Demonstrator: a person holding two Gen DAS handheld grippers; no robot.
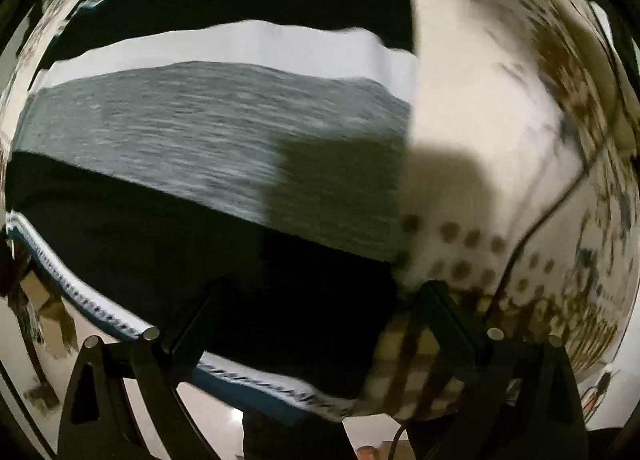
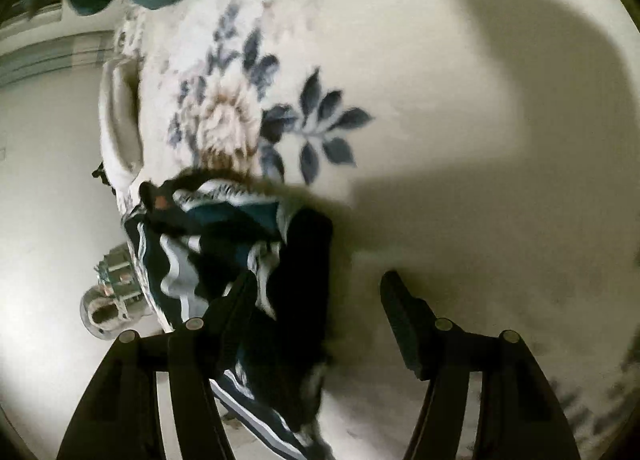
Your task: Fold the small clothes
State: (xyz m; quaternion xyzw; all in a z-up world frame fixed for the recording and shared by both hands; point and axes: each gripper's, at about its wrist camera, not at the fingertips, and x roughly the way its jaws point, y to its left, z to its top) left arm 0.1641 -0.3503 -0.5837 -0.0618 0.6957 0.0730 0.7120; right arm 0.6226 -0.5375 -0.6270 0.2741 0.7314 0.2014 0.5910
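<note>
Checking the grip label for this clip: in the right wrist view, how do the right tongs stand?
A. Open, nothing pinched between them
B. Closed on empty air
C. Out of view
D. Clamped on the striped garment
A: the right tongs stand apart over the floral cover, the crumpled striped garment beside the left finger, unpinched.

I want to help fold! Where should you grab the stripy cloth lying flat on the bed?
Probably pinch the striped cloth at its right edge, where it ends against the bare blanket. Come straight down with the left gripper, one finger either side; that edge lies straight and free.
</note>
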